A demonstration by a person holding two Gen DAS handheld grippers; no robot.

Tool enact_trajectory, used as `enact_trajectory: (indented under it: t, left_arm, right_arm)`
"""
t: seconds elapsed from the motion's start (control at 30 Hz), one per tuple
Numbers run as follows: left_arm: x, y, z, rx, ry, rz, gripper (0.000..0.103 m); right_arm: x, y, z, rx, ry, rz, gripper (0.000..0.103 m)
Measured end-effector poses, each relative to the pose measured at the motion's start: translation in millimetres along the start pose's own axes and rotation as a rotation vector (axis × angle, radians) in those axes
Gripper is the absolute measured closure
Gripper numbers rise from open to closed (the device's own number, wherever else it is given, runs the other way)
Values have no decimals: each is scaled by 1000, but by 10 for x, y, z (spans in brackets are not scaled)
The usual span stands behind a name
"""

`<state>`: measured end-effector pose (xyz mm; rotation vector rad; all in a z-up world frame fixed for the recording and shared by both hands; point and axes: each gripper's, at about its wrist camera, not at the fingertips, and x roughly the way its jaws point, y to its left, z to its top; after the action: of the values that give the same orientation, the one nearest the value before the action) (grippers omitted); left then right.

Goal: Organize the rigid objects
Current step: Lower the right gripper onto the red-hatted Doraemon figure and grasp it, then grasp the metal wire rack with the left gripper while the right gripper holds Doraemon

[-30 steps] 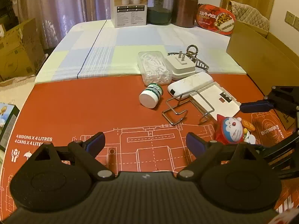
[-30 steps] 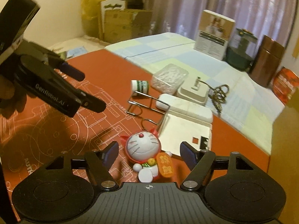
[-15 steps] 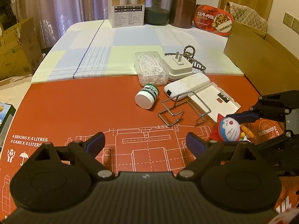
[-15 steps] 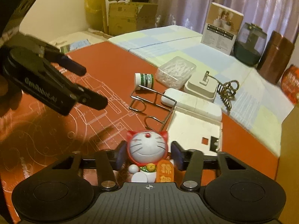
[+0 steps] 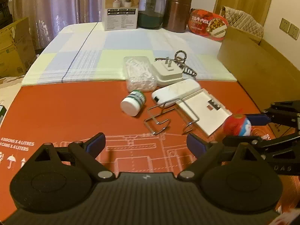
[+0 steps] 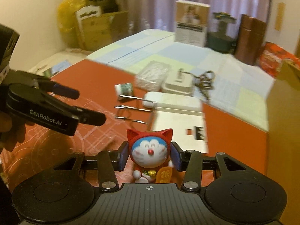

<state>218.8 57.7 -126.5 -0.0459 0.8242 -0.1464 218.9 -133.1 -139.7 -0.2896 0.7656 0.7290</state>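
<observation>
A red-hooded blue cat figurine (image 6: 149,150) is pinched at the head between the pads of my right gripper (image 6: 150,155), which is shut on it just above the orange mat (image 6: 93,78). In the left wrist view the same figurine (image 5: 237,124) shows at the right, inside the right gripper (image 5: 236,129). My left gripper (image 5: 146,144) hovers open over the mat with nothing between its fingers; the right wrist view shows the left gripper (image 6: 88,106) at the left. A white pill bottle (image 5: 133,103), a wire rack (image 5: 168,116) and a flat white tray (image 5: 204,110) lie mid-mat.
A white case (image 5: 174,92), a clear box of white pieces (image 5: 140,74) and a power adapter (image 5: 168,71) with a braided cord (image 5: 184,63) lie behind. A cardboard box (image 5: 262,71) stands right. A carton (image 5: 121,10), jar (image 5: 151,11) and canister (image 5: 177,11) line the back.
The right gripper's jaws came together on the figurine's head and the wrist rolled, turning the figurine upright in its view. The left gripper stayed open and nearly still.
</observation>
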Motion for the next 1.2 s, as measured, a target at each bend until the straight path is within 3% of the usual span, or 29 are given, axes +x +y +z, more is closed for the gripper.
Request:
enact_trajectory:
  t: [0.27, 0.53, 0.97, 1.2]
  left_arm:
    - [129, -272, 74, 44, -55, -8, 12]
    - [387, -428, 150, 29, -74, 36, 12]
    - [485, -413, 128, 2, -62, 150, 16]
    - [438, -351, 111, 12, -81, 133, 22]
  right_arm:
    - [-160, -226, -32, 120, -20, -112, 59]
    - [-206, -390, -55, 174, -22, -174, 59]
    - [-213, -465, -45, 196, -24, -169, 59]
    - [-216, -458, -29, 202, -28, -162, 59]
